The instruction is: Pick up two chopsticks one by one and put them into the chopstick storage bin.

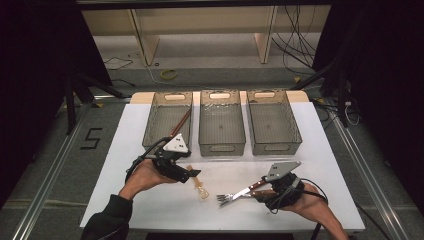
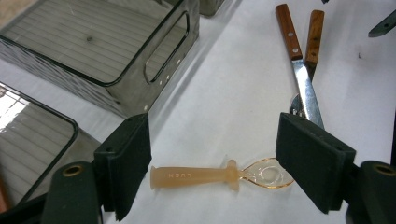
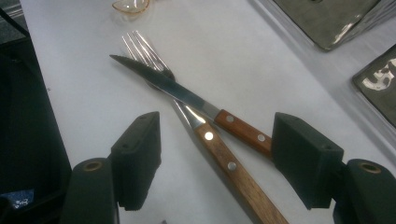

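Left hand-held gripper (image 2: 212,170) is sitting jaws apart around the little amber spoon (image 2: 217,175) lying on the worktop (image 1: 150,200), not pinching it. Right hand-held gripper (image 3: 217,158) is gaping over the crossed knife (image 3: 187,100) and fork (image 3: 210,140).

High view above the table's near edge, facing twelve o'clock, gripper views close, low, sharing the knife (image 2: 302,84) and fork (image 3: 219,149)

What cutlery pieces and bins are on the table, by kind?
Bins: 3
Spoons: 1
Forks: 1
Knives: 1
Thin wooden-handled piece leaning in the left bin, kind unclear: 1
Total: 7
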